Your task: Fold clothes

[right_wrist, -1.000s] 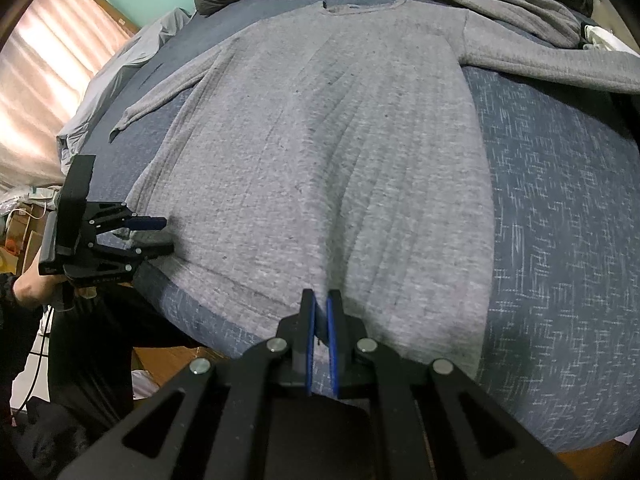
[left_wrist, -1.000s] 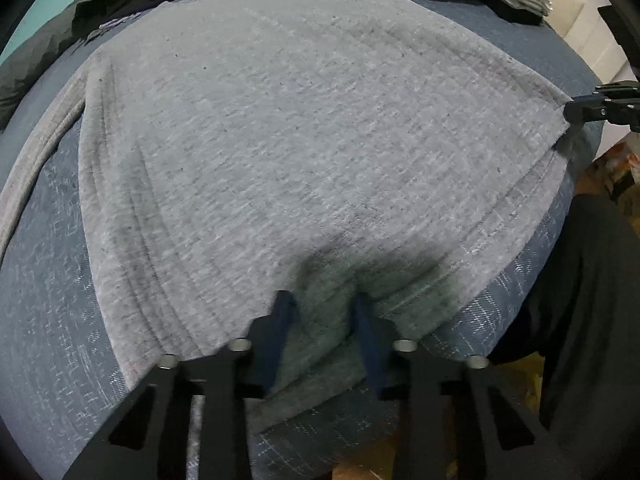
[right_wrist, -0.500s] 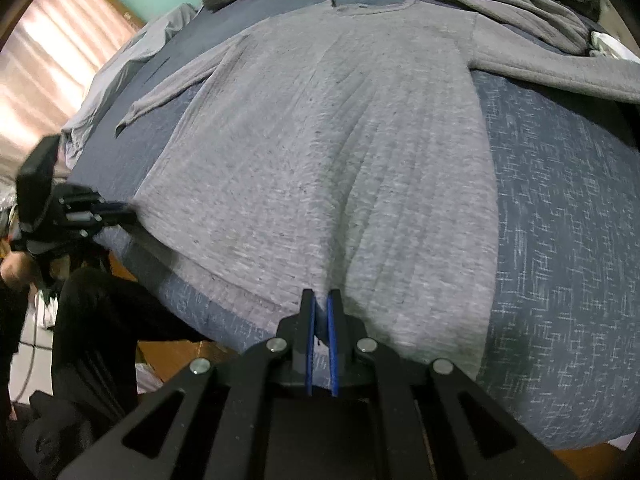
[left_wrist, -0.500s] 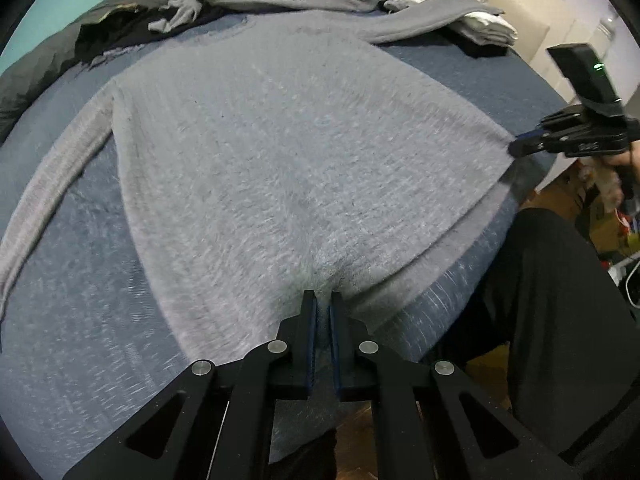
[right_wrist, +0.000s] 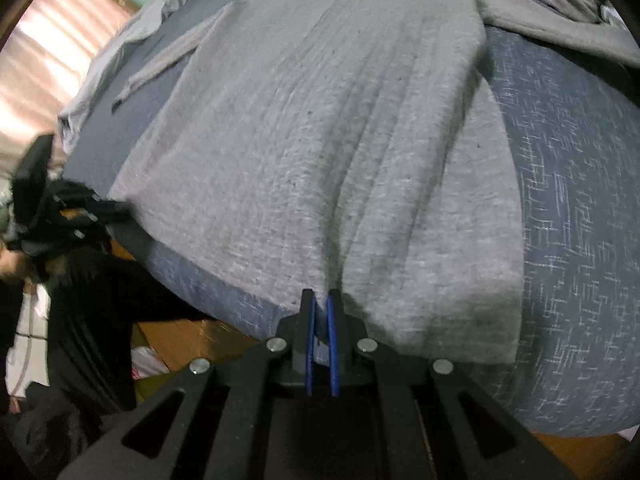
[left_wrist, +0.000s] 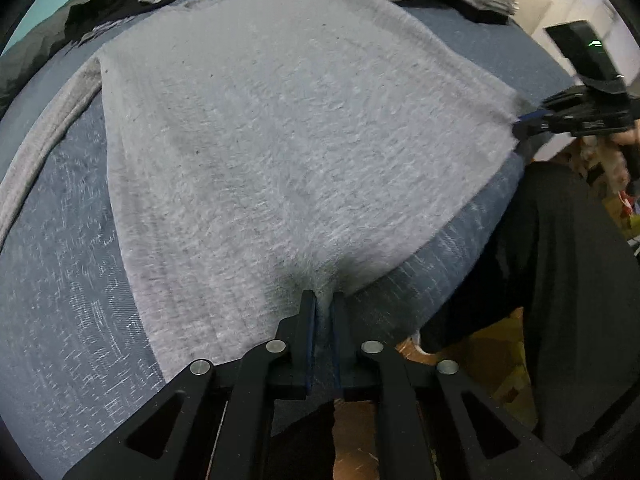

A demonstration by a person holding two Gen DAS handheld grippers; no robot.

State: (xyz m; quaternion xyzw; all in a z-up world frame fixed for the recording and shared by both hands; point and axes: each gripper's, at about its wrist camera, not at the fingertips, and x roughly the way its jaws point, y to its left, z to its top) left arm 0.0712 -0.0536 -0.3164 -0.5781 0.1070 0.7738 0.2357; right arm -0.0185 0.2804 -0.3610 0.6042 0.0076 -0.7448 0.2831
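The right gripper [right_wrist: 321, 300] is clamped on the hem of the grey sweater [right_wrist: 320, 140], which lies flat on the blue bed [right_wrist: 580, 240] ahead of the jaws. Far left of them, the left gripper [right_wrist: 116, 212] meets the hem's other corner.

Left hand-held gripper [left_wrist: 322, 300] and right hand-held gripper [right_wrist: 321, 298] apparently clamped, angled downward.

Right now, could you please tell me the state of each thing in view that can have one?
Sweater: spread flat on the bed, unfolded, hem pinched at two places.
Left gripper: shut on the hem.
Right gripper: shut on the hem.
Bed: covered, with other clothes heaped at its far end.
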